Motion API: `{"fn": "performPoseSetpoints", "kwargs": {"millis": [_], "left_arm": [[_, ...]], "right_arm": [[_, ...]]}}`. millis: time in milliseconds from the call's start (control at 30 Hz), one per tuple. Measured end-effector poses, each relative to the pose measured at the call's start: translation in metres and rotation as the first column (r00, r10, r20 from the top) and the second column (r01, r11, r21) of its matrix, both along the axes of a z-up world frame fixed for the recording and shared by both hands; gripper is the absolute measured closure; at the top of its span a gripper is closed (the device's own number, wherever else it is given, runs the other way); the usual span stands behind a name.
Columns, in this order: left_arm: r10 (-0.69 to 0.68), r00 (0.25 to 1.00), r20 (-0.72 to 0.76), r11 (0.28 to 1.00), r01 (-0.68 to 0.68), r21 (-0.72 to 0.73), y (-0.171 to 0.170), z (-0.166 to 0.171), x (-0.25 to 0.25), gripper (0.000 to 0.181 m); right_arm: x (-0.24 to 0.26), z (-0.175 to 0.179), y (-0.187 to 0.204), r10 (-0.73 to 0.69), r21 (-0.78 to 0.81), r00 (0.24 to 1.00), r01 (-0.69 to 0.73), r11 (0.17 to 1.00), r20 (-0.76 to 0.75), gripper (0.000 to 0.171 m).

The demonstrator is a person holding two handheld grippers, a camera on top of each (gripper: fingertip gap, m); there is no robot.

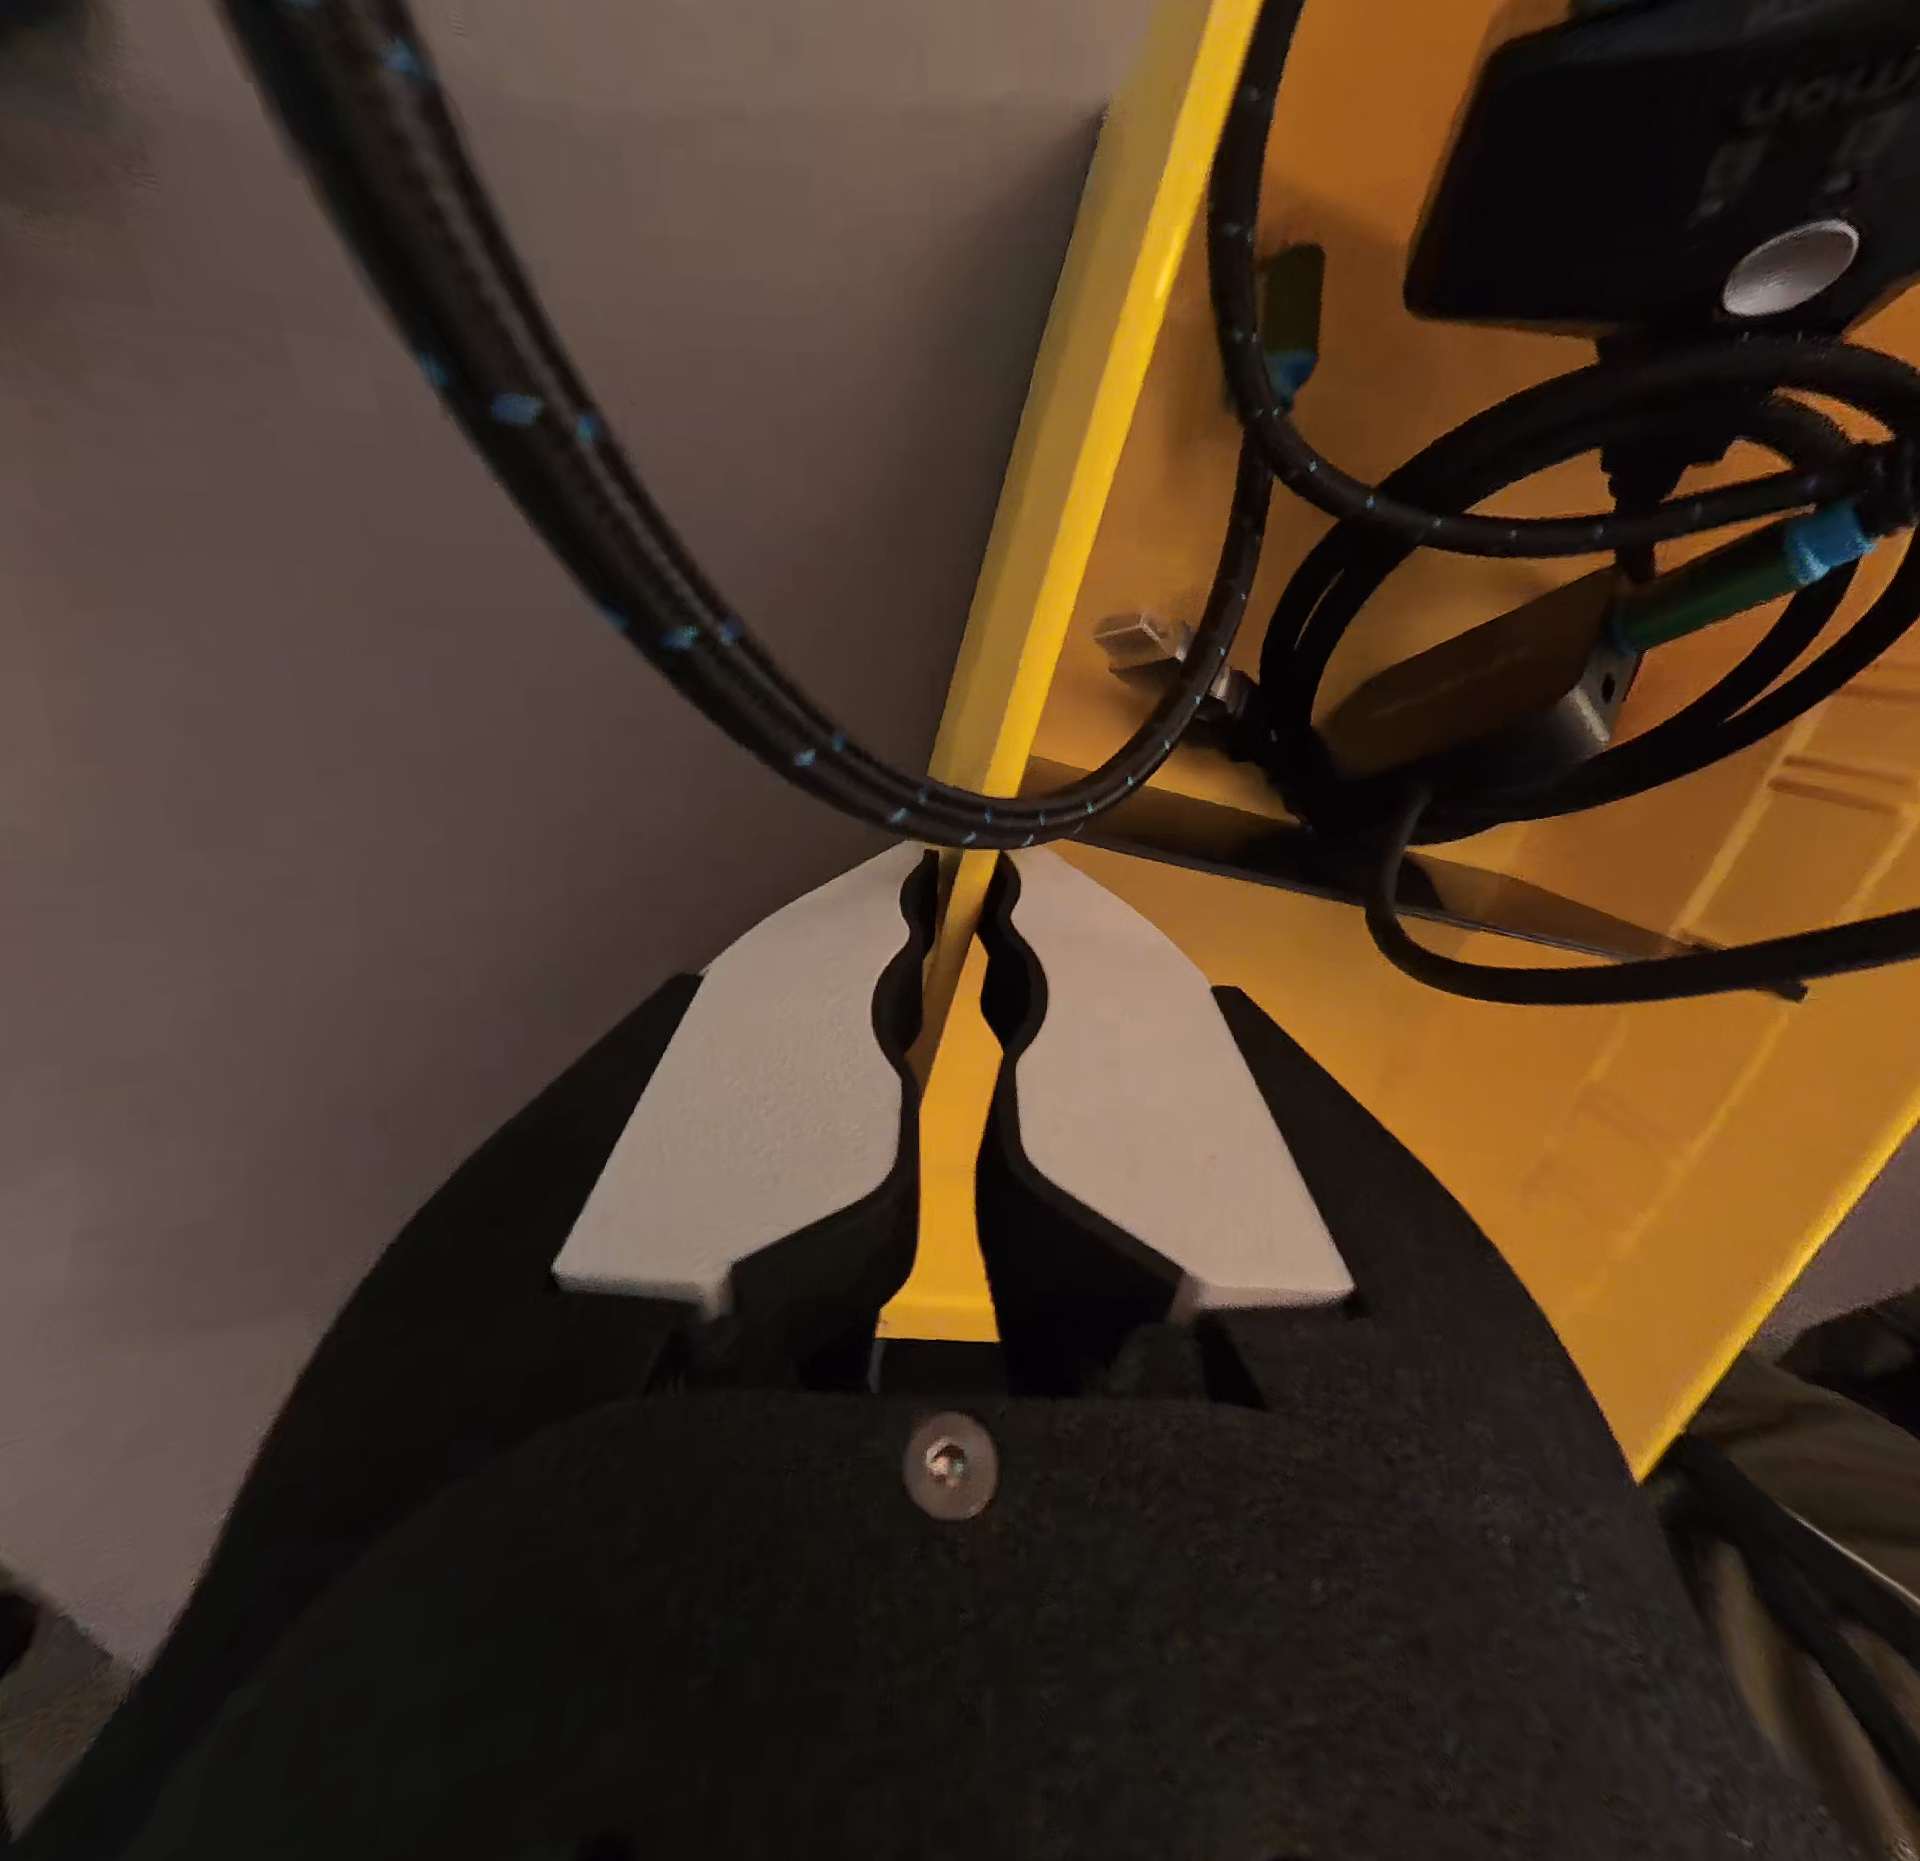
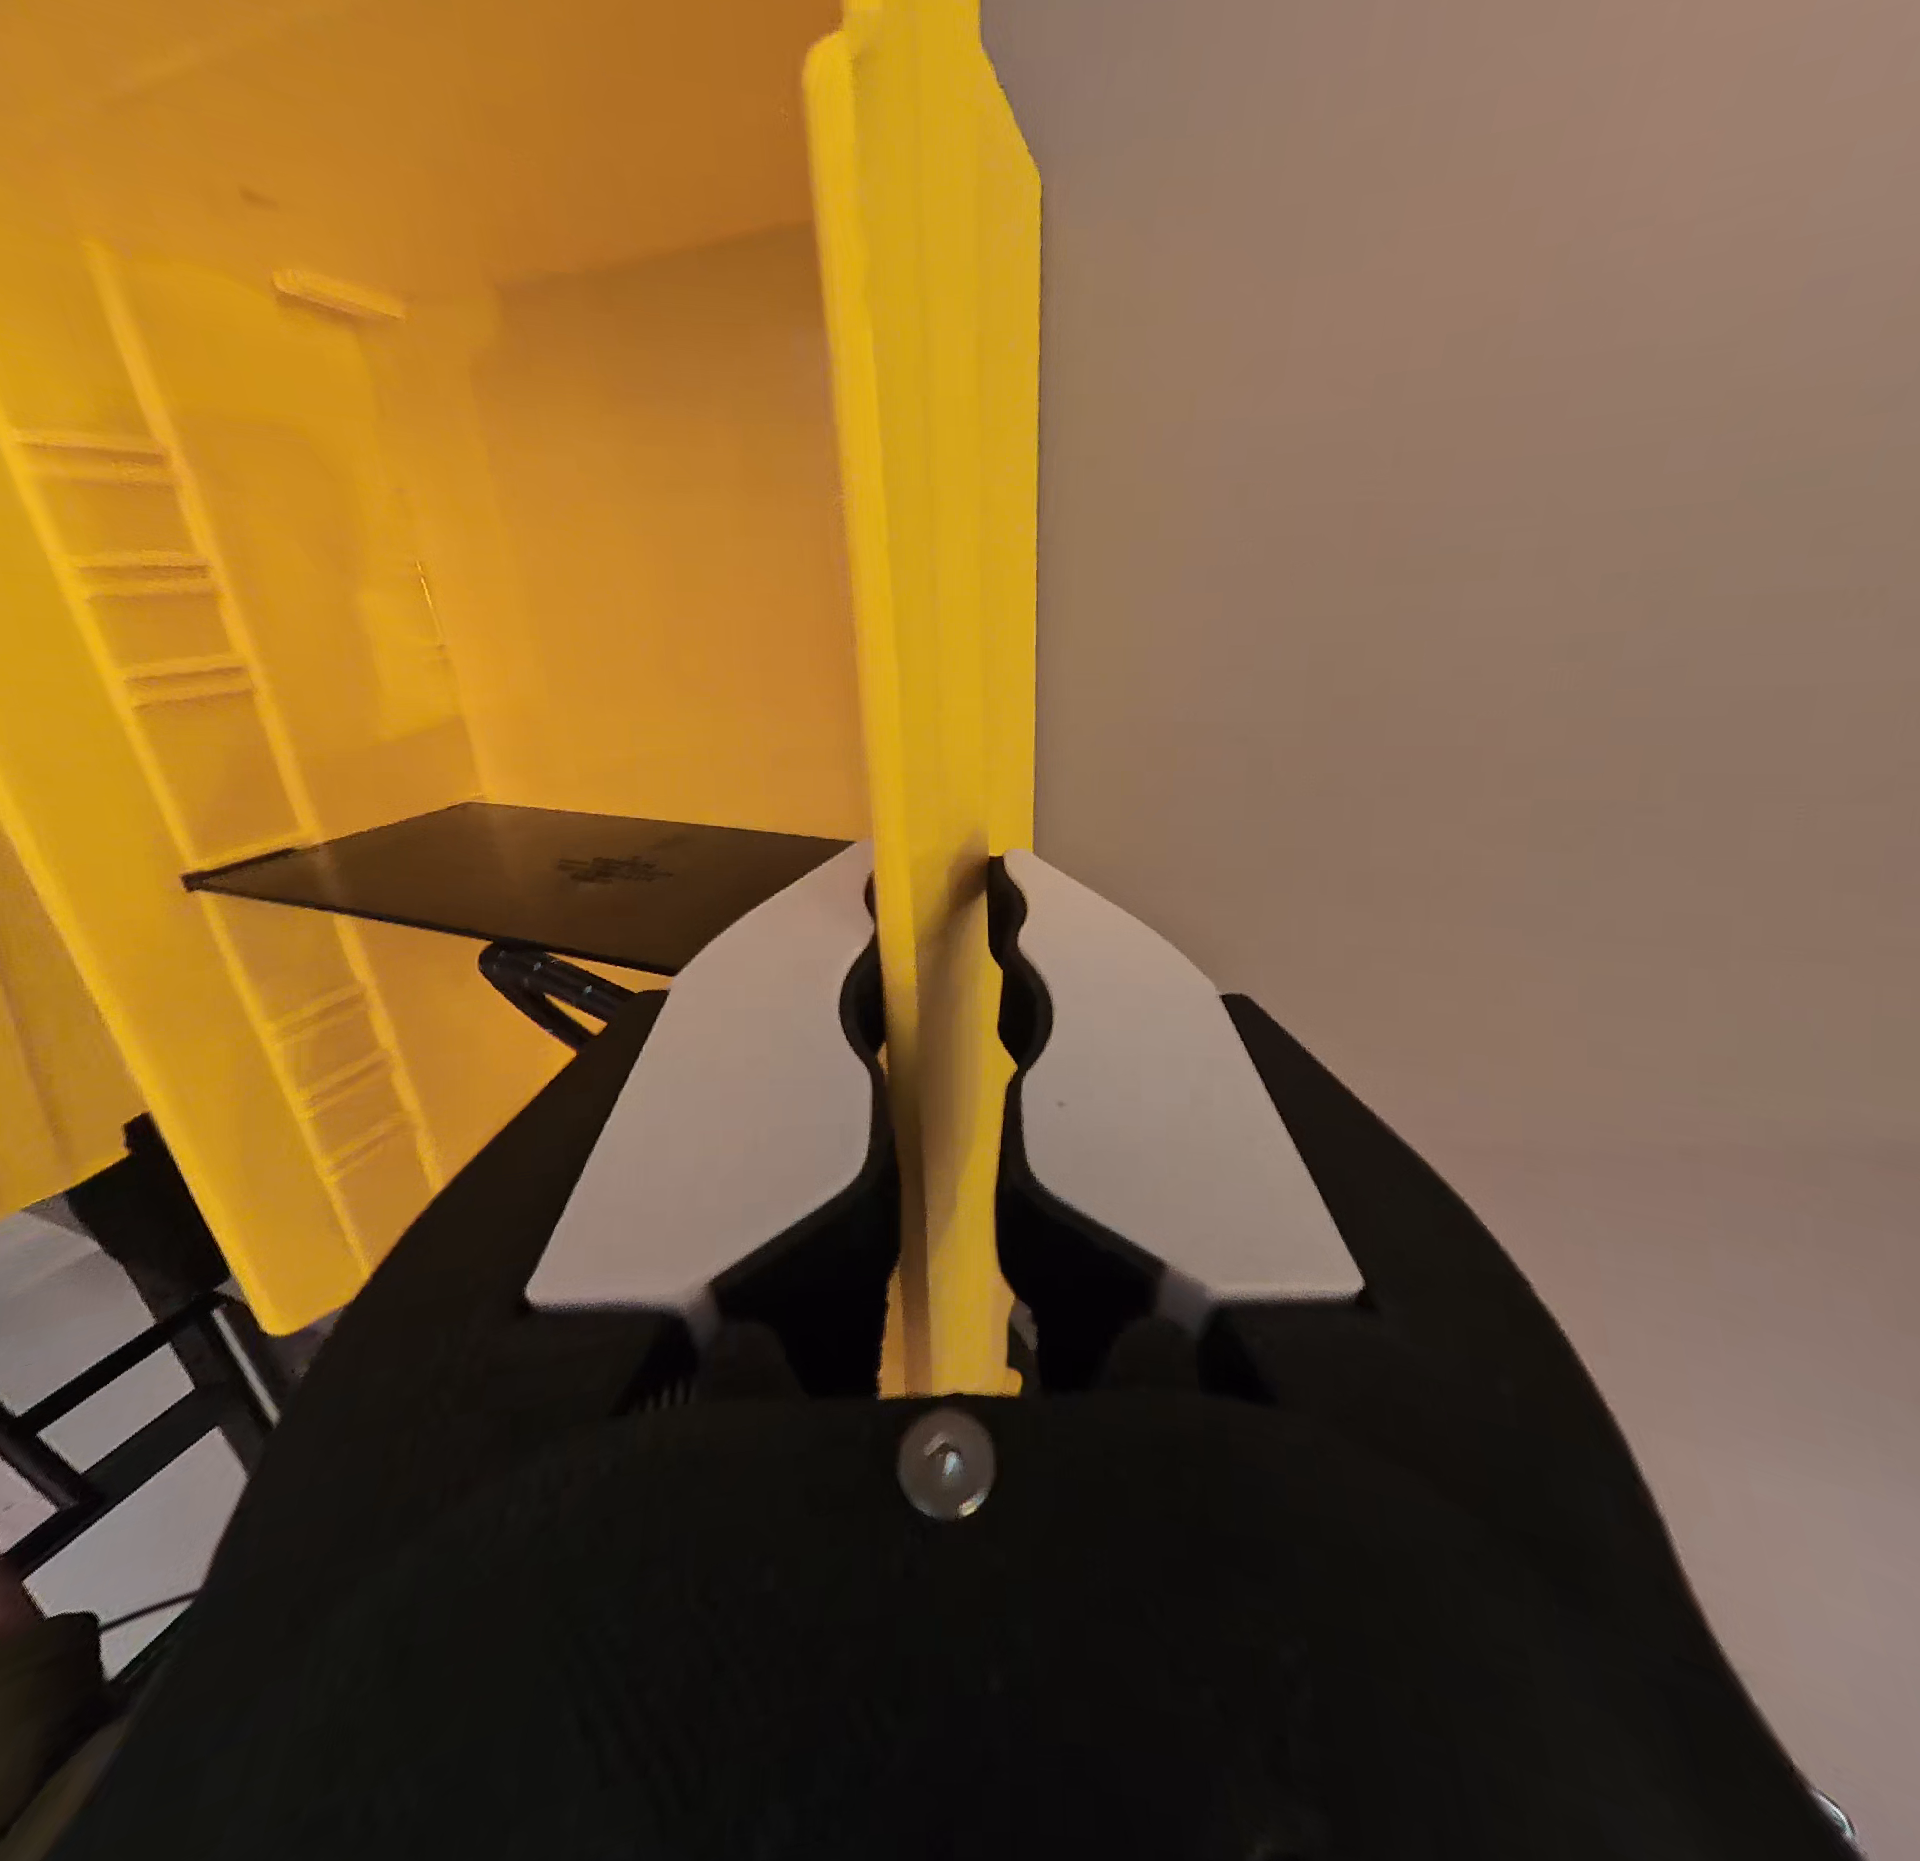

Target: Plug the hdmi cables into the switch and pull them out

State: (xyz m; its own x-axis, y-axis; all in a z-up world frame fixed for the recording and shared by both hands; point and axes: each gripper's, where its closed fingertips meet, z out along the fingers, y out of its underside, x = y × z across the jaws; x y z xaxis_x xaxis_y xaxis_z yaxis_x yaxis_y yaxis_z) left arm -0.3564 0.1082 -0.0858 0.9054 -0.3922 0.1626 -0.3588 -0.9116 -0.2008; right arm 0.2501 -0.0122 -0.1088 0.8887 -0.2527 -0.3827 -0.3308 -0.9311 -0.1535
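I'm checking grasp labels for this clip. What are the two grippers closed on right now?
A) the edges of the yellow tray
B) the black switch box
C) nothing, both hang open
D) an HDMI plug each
A: the left gripper and the right gripper each pinch a rim of the yellow tray, while the braided cables and the switch lie loose inside it.

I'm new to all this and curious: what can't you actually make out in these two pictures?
- Left wrist view: switch ports, cut off by the top edge and blurred.
- Left wrist view: where the cables end, tangled and cut off right.
- Right wrist view: switch and cables, out of sight behind the yellow panel.
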Motion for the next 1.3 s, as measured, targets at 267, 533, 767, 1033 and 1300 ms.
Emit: {"fn": "performPoseSetpoints", "kwargs": {"millis": [267, 533, 767, 1033, 1300], "left_arm": [[0.195, 0.978, 0.075, 0.980, -0.198, 0.025, -0.008, 0.001, -0.079, 0.177], [0.367, 0.907, 0.207, 0.922, -0.384, 0.049, -0.007, 0.002, -0.119, 0.174], [0.340, 0.924, 0.172, 0.928, -0.360, 0.097, -0.007, 0.002, -0.123, 0.176], [0.296, 0.944, 0.148, 0.941, -0.315, 0.123, -0.007, 0.002, -0.123, 0.177], [0.269, 0.953, 0.140, 0.945, -0.289, 0.150, -0.004, 0.002, -0.122, 0.177]], "right_arm": [[0.030, -0.001, -0.001, -0.006, -0.014, 0.984, 0.009, 1.000, 0.178, 0.164], [0.037, -0.001, -0.002, 0.173, 0.012, 0.939, -0.185, 0.983, 0.298, 0.165], [0.042, -0.001, -0.007, 0.212, 0.015, 0.921, -0.230, 0.973, 0.327, 0.165], [0.042, -0.001, -0.007, 0.220, 0.026, 0.917, -0.243, 0.970, 0.333, 0.165], [0.041, 0.000, -0.007, 0.231, 0.023, 0.912, -0.254, 0.967, 0.338, 0.165]]}}
